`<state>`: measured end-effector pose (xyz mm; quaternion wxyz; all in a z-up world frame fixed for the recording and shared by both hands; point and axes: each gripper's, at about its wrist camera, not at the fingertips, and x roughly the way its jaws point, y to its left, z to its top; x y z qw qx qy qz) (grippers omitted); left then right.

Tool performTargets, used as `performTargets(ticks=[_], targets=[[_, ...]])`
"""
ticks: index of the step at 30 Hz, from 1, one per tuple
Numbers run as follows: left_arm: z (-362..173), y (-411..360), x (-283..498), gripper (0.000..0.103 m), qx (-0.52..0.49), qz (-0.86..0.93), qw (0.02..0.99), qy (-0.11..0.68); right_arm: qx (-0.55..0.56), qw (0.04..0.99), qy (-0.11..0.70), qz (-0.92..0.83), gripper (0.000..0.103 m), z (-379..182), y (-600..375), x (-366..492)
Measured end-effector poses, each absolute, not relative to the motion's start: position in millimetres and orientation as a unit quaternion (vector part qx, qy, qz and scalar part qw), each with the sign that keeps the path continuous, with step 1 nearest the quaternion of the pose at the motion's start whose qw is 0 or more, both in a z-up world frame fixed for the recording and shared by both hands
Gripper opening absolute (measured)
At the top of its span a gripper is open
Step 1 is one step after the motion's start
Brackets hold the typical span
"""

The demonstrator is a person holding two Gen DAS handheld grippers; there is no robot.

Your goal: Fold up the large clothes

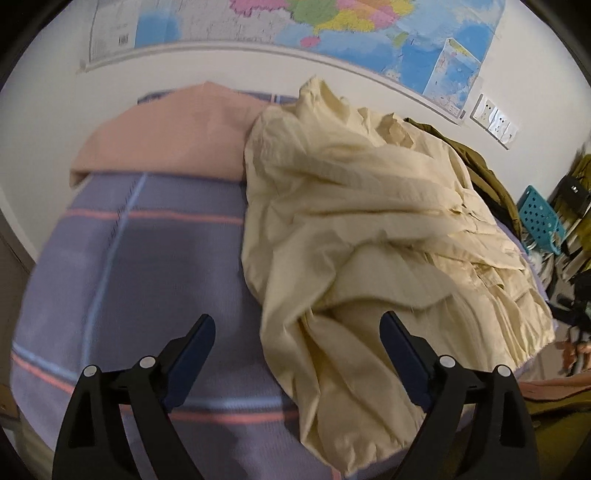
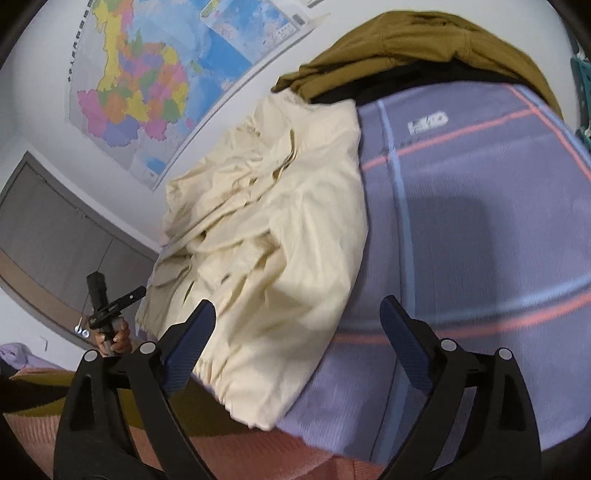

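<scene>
My left gripper [image 1: 297, 332] hangs over the bed with its fingers spread wide, nothing between them. My right gripper [image 2: 297, 319] is the same: fingers apart, empty. The crumpled pale-yellow cotton garment [image 1: 369, 229] is my landmark; it lies heaped on the lilac bedspread with pink and blue stripes [image 1: 147, 258], not yet folded. From the left fingers it sits ahead and to the right, its near edge running under the right-hand finger. From the right fingers it sits ahead and to the left [image 2: 266, 229], its gathered hem just in front of the left-hand finger. So it lies between my two hands, long axis running away from me toward the wall map [image 1: 332, 29]. Neither hand looks clearly nearer; I'd judge each can take its own side of the hem. Beyond the garment's far end lies an olive-brown jacket [image 2: 406, 40]; to its far left, a folded peach blanket [image 1: 166, 140].
</scene>
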<state>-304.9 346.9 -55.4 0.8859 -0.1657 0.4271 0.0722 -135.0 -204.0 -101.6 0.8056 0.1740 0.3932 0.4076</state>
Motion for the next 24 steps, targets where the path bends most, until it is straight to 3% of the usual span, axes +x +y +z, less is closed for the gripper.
performTargets(ticks=[5, 7, 21, 23, 24], targets=[[-74, 337, -311, 0.089, -0.203, 0.029, 0.871, 0.447, 0.18, 0.79, 0.397, 0.432, 0.092, -112, -197, -146], [-77, 332, -313, 0.095, -0.205, 0.014, 0.87, 0.448, 0.173, 0.787, 0.397, 0.439, 0.093, -114, -190, -149], [-81, 298, -313, 0.096, -0.219, -0.05, 0.877, 0.426, 0.133, 0.776, 0.387, 0.481, 0.098, -113, -151, -161], [-80, 292, -310, 0.096, -0.211, -0.039, 0.879, 0.426, 0.123, 0.774, 0.386, 0.487, 0.098, -113, -142, -162], [-80, 292, -308, 0.093, -0.212, -0.035, 0.879, 0.426, 0.124, 0.77, 0.384, 0.494, 0.092, -113, -139, -162]])
